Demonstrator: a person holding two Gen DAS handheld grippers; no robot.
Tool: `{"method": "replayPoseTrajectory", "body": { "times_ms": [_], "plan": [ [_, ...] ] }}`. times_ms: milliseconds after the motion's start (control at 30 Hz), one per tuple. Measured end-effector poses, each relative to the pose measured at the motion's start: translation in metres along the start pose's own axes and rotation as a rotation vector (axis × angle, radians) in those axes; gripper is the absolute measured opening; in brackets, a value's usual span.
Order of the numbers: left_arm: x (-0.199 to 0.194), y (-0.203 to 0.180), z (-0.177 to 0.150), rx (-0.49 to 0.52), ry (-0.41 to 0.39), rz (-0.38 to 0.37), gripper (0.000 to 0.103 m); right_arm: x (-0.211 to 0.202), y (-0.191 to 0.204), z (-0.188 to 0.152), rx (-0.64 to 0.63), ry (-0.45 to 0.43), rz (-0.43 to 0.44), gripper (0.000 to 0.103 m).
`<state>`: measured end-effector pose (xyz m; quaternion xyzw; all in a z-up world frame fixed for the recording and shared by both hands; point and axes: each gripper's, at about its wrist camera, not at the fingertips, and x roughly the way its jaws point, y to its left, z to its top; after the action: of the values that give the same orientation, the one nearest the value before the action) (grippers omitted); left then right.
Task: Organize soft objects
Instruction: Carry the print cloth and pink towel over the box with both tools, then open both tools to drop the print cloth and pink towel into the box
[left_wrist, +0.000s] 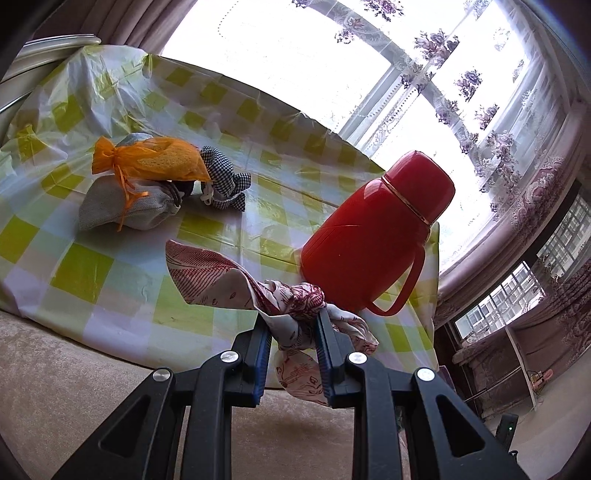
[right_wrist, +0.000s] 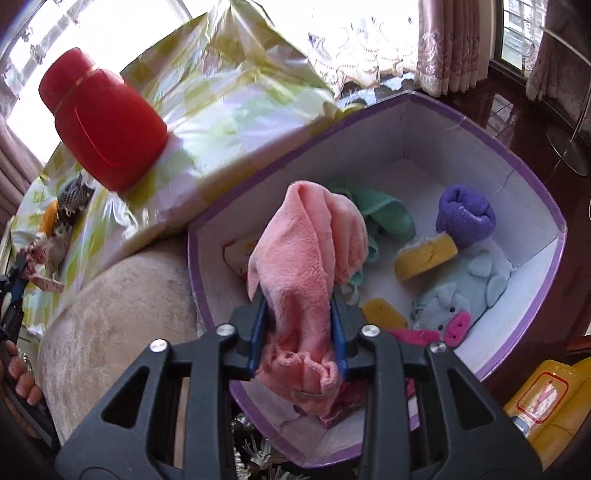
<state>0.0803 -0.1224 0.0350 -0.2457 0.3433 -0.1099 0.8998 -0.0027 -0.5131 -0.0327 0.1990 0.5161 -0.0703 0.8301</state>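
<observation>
My left gripper (left_wrist: 293, 325) is pinched on a thin red-and-white printed cloth (left_wrist: 229, 280). The fabric is bunched and twisted between the blue pads, one flat corner sticks out to the left over the checked tablecloth (left_wrist: 92, 266), and a loose end hangs below my fingers. A red thermos (left_wrist: 376, 229) stands on the cloth-covered surface just beyond the bunch. Farther back lie an orange mesh pouch (left_wrist: 155, 160) on top of a grey pouch (left_wrist: 122, 210), with a black-and-white checked pouch (left_wrist: 221, 177) touching them.

My right gripper (right_wrist: 300, 314) holds a pink fleece cloth (right_wrist: 306, 258) above the white box with purple rim (right_wrist: 480, 133). The cloth is thick, fuzzy and folded lengthwise into ridges; its hemmed end bulges out behind the pads, which press on both sides. Inside the box lie a green cloth (right_wrist: 388, 214), a purple rolled cloth (right_wrist: 465, 218), a yellow sponge (right_wrist: 424, 256) and a pale blue plush toy (right_wrist: 461, 291).
</observation>
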Motion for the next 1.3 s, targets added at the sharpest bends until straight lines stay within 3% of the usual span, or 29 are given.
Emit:
{"method": "replayPoseTrajectory", "body": {
  "times_ms": [100,200,367,500,733,1000,1067,1133,1200,1300],
  "plan": [
    [0.001,-0.007,-0.002,0.014,0.007,-0.011,0.024,0.013,-0.004,-0.01,0.019,0.039,0.026,0.056],
    [0.005,-0.019,-0.006,0.036,0.025,-0.037,0.024,0.011,-0.015,-0.008,0.043,0.029,0.017,0.058],
    [0.017,-0.054,-0.017,0.105,0.078,-0.109,0.024,-0.01,-0.043,0.006,0.089,-0.061,-0.06,0.063],
    [0.032,-0.092,-0.032,0.18,0.14,-0.177,0.024,-0.031,-0.065,0.022,0.135,-0.154,-0.133,0.074],
    [0.066,-0.172,-0.069,0.368,0.278,-0.278,0.024,-0.058,-0.094,0.035,0.207,-0.25,-0.17,0.077],
    [0.097,-0.248,-0.113,0.539,0.406,-0.368,0.025,-0.068,-0.119,0.035,0.265,-0.281,-0.179,0.078],
    [0.105,-0.259,-0.124,0.573,0.451,-0.398,0.028,-0.071,-0.126,0.035,0.283,-0.291,-0.183,0.078],
    [0.118,-0.269,-0.138,0.606,0.527,-0.406,0.045,-0.071,-0.13,0.034,0.292,-0.293,-0.183,0.078],
    [0.126,-0.265,-0.149,0.613,0.559,-0.359,0.057,-0.07,-0.133,0.034,0.296,-0.292,-0.181,0.078],
    [0.129,-0.254,-0.144,0.565,0.573,-0.352,0.057,-0.068,-0.134,0.032,0.298,-0.286,-0.171,0.078]
  ]
}}
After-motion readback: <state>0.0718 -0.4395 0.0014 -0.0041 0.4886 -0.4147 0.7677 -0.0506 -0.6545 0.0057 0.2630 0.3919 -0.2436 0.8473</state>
